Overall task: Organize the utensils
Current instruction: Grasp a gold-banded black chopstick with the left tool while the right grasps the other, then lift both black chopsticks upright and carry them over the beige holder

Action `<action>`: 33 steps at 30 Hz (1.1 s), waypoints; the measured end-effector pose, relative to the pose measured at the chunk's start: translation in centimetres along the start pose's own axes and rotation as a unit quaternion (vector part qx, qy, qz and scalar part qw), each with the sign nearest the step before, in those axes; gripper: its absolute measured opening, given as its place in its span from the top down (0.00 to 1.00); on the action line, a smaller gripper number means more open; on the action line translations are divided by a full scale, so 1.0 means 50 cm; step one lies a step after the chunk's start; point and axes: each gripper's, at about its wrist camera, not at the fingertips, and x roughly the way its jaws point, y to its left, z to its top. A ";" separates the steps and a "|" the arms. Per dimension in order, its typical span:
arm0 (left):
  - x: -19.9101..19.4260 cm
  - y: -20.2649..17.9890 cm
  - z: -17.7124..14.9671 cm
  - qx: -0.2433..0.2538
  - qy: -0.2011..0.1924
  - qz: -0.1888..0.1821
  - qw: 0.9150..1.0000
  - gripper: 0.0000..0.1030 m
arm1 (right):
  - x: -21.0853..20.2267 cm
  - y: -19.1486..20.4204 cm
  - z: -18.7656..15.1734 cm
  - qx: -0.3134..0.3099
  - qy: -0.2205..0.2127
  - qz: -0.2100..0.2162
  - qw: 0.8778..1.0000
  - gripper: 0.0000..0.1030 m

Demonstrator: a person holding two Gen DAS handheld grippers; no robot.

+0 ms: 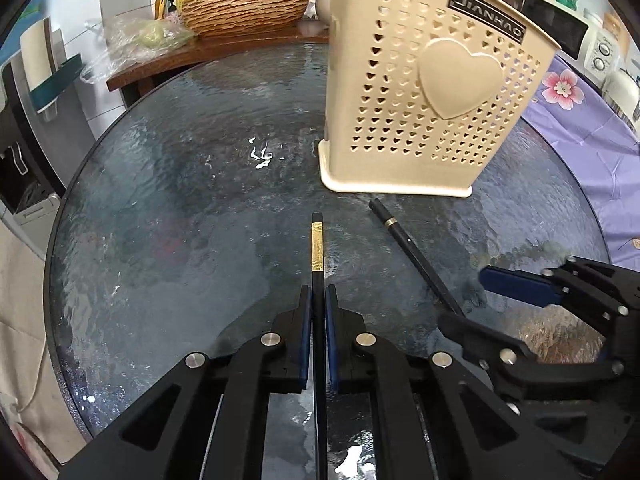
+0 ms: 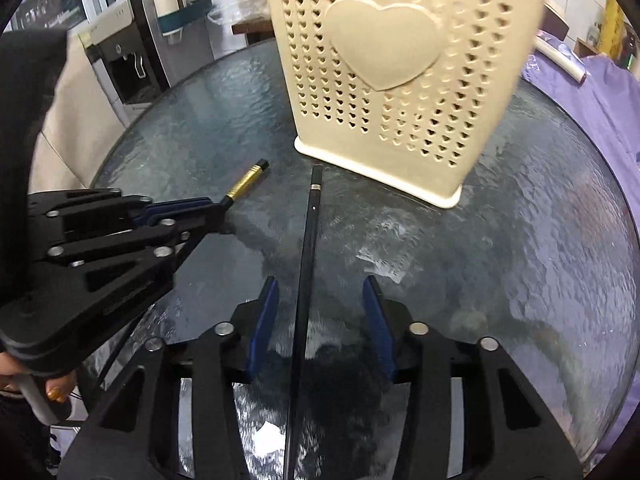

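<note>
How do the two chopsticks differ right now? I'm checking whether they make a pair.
The gold-banded chopstick has a long gold section near its end; the plain black chopstick has only a thin metal ring. The gold-banded one is clamped in the left gripper; the plain one lies between the open pads of the right gripper, ungripped. Both are dark, slim and point toward the beige holder.

I see the holder [image 1: 424, 92] standing on the table [image 1: 180, 184] at my one o'clock. Before it lie two chopsticks [image 1: 317, 248] [image 1: 416, 260], side by side, apparently apart. A basket [image 1: 246, 10] sits behind at eleven o'clock.
</note>
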 end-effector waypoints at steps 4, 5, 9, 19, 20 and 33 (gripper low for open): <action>0.000 0.012 0.001 0.004 0.001 0.003 1.000 0.94 | 0.012 0.009 0.024 -0.007 0.003 -0.010 1.000 0.65; 0.000 0.014 0.001 0.004 0.001 0.005 1.000 0.94 | 0.015 0.011 0.027 -0.009 0.003 -0.011 1.000 0.65; 0.003 0.022 0.004 0.005 -0.001 0.008 1.000 0.94 | 0.027 0.021 0.044 -0.017 0.002 -0.018 1.000 0.69; 0.003 0.009 0.003 0.010 -0.004 0.016 1.000 0.94 | 0.061 0.046 0.092 -0.030 0.009 -0.016 0.999 0.87; 0.003 0.008 0.002 0.011 -0.004 0.017 1.000 0.94 | 0.062 0.050 0.092 -0.034 0.009 -0.015 0.999 0.89; -0.007 0.006 -0.002 -0.009 -0.013 0.012 1.000 0.94 | 0.042 0.019 0.081 0.012 -0.023 0.035 0.999 0.92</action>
